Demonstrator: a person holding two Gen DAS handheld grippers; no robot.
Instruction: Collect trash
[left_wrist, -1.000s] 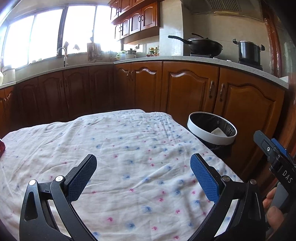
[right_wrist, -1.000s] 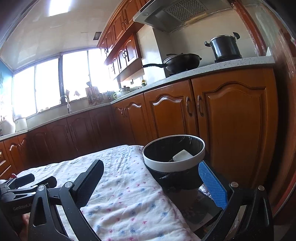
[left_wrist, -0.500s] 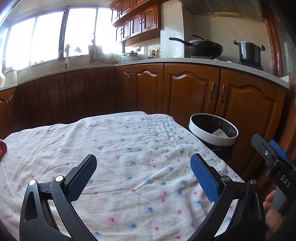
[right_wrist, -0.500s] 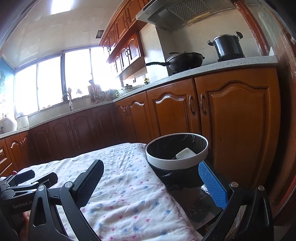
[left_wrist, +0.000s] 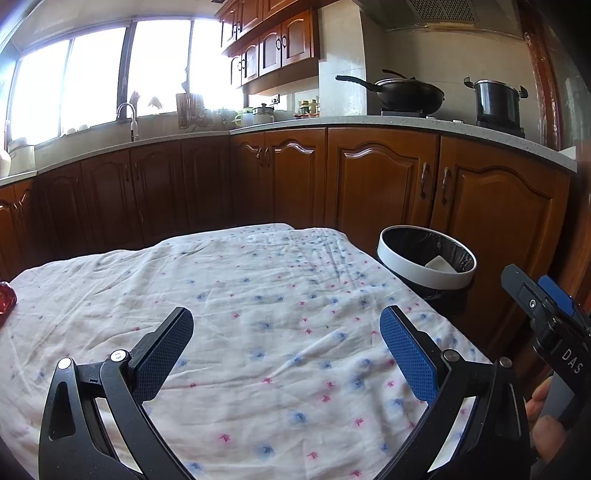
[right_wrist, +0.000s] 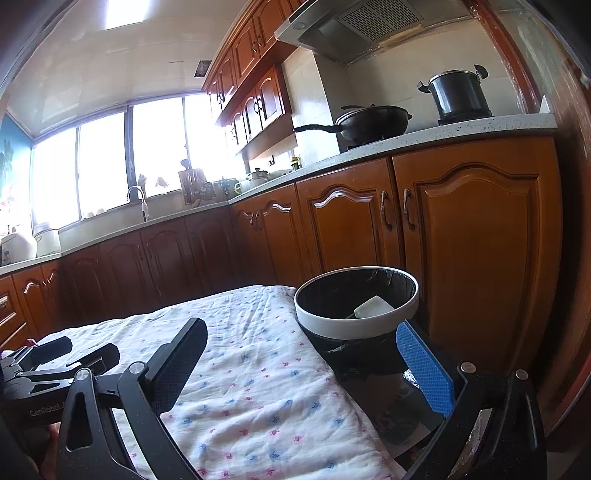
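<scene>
The left gripper (left_wrist: 286, 341) hung above the near part of the cloth-covered surface (left_wrist: 258, 288), its jaws spread wide with nothing between them. The right gripper (right_wrist: 299, 354) was just as wide open and empty, held over the right edge of the surface and facing the trash bin (right_wrist: 356, 317). The bin stood on the floor just beside the far right corner of the surface, lined with a black bag, and a white piece of trash (right_wrist: 373, 307) already lay inside it.

The only item left in sight on the cloth was a red object (left_wrist: 6, 301) at the far left edge, mostly cut off by the left wrist view, so what it was could not be told. By my judgement it was the next thing to collect, if it counted as trash at all.

Doing that well probably meant swinging the left gripper across to the left edge first, so the whole object came into view before any closing. The cloth was loose and wrinkled, so the jaws should come down straddling the object without pinching fabric, or the cover could drag along. A lift clear of the cloth, then a carry across to the bin, would suit
</scene>
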